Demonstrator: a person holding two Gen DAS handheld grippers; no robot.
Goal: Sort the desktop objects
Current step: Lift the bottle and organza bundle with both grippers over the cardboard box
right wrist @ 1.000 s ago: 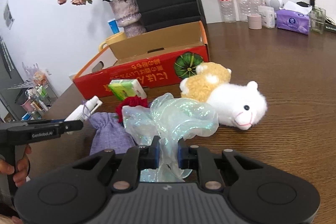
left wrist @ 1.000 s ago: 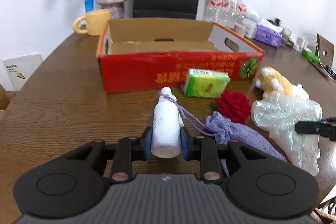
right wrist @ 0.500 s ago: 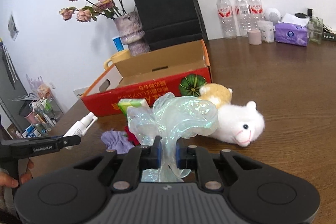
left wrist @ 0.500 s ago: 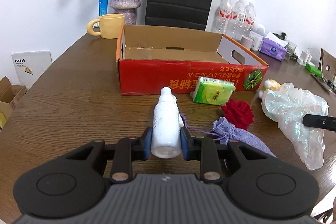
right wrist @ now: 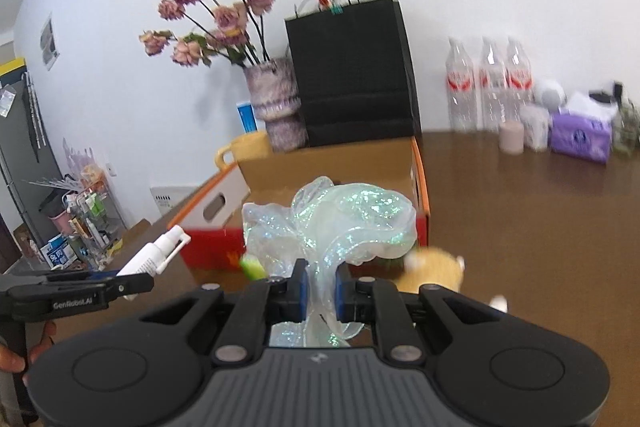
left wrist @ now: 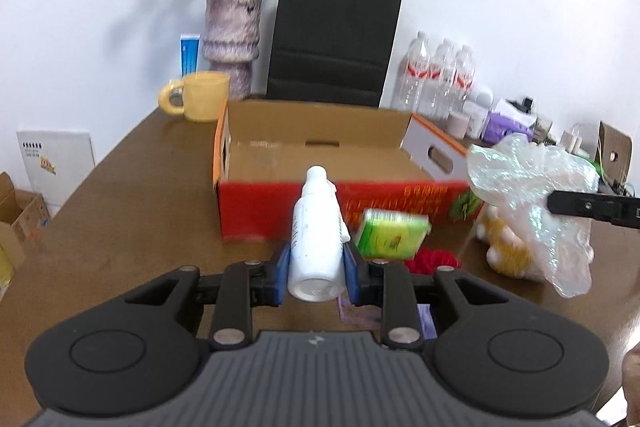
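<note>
My left gripper [left wrist: 316, 267] is shut on a white spray bottle [left wrist: 316, 239], held above the table with its nozzle toward the open red cardboard box [left wrist: 320, 151]. In the right wrist view the same white spray bottle [right wrist: 154, 257] shows at the left. My right gripper [right wrist: 319, 291] is shut on an iridescent plastic bag [right wrist: 336, 223], lifted in front of the red cardboard box [right wrist: 332, 171]. That iridescent plastic bag [left wrist: 528, 199] hangs at the right of the left wrist view. A green tissue pack [left wrist: 392, 237], a red rose [left wrist: 434, 261] and a plush toy [left wrist: 506, 247] lie before the box.
Behind the box stand a yellow mug [left wrist: 198, 101], a vase of dried roses [left wrist: 232, 47], a black paper bag [left wrist: 336, 35] and water bottles [left wrist: 438, 79]. A purple tissue pack [right wrist: 582, 137] sits at the far right. A purple pouch [left wrist: 360, 311] lies under my left gripper.
Both grippers have risen and moved toward the box with their loads. The purple pouch, once trailing by its cord, now lies below the left gripper.
</note>
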